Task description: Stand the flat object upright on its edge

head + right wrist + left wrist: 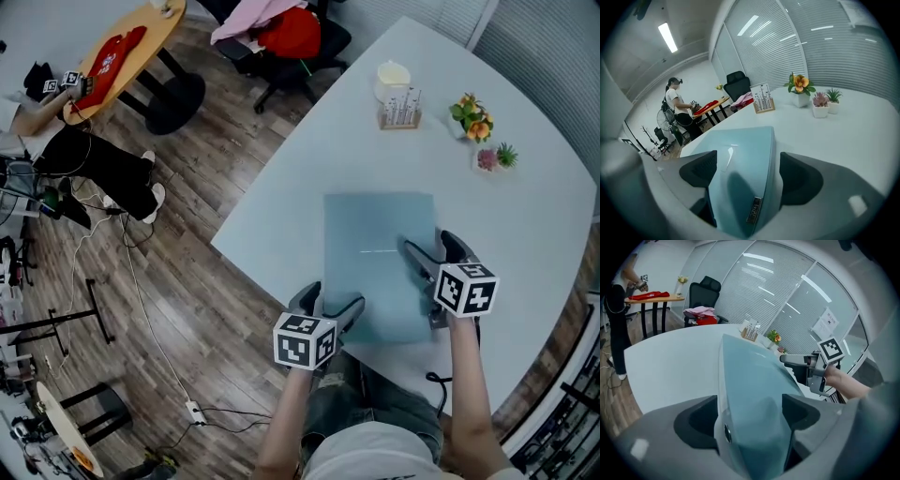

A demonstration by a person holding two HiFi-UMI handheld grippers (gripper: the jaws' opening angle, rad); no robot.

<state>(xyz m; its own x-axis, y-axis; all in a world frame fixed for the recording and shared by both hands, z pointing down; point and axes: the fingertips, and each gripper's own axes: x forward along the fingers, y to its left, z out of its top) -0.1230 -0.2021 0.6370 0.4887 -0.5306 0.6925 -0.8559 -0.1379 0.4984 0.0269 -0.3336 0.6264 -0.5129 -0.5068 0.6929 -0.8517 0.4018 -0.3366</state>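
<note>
Flat object: pale blue, smooth, soft sheen, with a small metallic tag at one edge. Surface: white, smooth, satin finish; floor: dull wood-grain planks. Fingers of right gripper: grey matt plastic, with darker matt pads.

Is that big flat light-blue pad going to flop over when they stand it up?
Probably a bit bendy: the light-blue flat pad seems to bow where the left gripper pinches it. Its shiny face may be slippery on the smooth white table. Because it is so thin, it would likely tip once upright.
</note>
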